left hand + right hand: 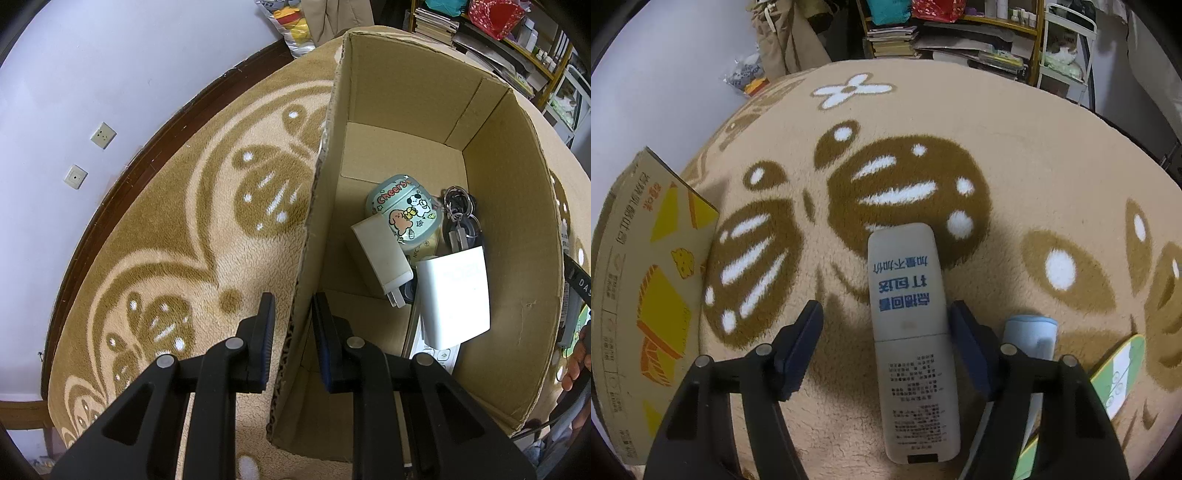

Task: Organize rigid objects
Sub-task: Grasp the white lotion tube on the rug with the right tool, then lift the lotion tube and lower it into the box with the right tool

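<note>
Fleecy tan blanket [1015, 155] with brown blobs and white flower marks covers the whole work surface, white wall with two socket plates behind it, cluttered bookshelf [960, 37] at the far edge. Left wrist view: left gripper [293, 325] is clamped on the near-left wall of an open cardboard box [517, 240], one pad outside, one inside, jaws nearly closed on the board edge. Inside the box, bunched toward the right wall: a mint earbud case [402, 214] with cartoon dogs and "Cheers" print, a white plug charger [380, 254] lying partly over it with prongs toward the camera, a bigger white adapter block [456, 295] below that, a bunch of keys [460, 218] on rings against the right wall, and a white remote-like thing with buttons under the block (mostly hidden). Right wrist view: right gripper [886, 341] points down over a beige flat tube [910, 325] with blue Chinese print, lying lengthwise on the blanket between the two fingers; jaws stand moderately wide, right pad looks at or just beside the tube's edge, left pad clearly apart from it, so not gripped. Just right of the gripper sits a pale blue object [1030, 332] and a green-and-white striped card-like piece [1119, 373]. Box's printed outer side shows at the left edge of this view, well apart from the tube.
</note>
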Motion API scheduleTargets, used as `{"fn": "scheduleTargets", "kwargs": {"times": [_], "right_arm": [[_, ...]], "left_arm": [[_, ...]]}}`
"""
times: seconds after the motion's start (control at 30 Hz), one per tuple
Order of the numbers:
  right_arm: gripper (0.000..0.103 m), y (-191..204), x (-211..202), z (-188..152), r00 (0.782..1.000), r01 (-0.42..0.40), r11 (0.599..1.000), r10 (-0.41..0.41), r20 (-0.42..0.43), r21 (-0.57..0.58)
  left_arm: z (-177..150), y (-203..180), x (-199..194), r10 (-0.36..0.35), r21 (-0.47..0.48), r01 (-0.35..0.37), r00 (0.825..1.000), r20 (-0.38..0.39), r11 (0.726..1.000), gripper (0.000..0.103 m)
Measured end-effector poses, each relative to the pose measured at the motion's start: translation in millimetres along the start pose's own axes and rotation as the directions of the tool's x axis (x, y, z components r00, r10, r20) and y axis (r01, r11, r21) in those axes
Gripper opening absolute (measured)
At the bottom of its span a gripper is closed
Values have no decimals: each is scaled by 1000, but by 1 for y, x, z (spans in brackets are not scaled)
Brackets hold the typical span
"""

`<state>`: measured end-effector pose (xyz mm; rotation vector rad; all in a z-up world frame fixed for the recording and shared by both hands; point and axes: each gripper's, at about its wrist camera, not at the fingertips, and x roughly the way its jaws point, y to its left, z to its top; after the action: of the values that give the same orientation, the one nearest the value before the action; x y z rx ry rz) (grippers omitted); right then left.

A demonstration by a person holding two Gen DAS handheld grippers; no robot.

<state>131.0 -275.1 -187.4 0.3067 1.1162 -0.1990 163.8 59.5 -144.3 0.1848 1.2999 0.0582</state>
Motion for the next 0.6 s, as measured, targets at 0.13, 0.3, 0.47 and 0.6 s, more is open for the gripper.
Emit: {"fn": "scheduleTargets", "kwargs": {"times": [0.13, 0.3, 0.47, 0.6], "right_arm": [[73, 4, 3, -2, 1000, 30, 999, -30, 0, -20], [47, 2, -1, -4, 994, 107, 994, -107, 22, 1], [46, -1, -4, -4, 994, 102, 995, -102, 40, 7], [45, 1, -8, -2, 993, 98, 995, -100, 63, 26]], "left_arm": [[0, -1, 1, 2, 1, -2, 1000, 1, 1000, 20], [-1, -1, 1, -4, -2, 4, 1000, 1, 1000, 20], [-1, -1, 2, -10, -5, 10, 1000, -1, 1000, 20], [0, 1, 3, -19, -9, 19, 1000, -9, 1000, 18]]}}
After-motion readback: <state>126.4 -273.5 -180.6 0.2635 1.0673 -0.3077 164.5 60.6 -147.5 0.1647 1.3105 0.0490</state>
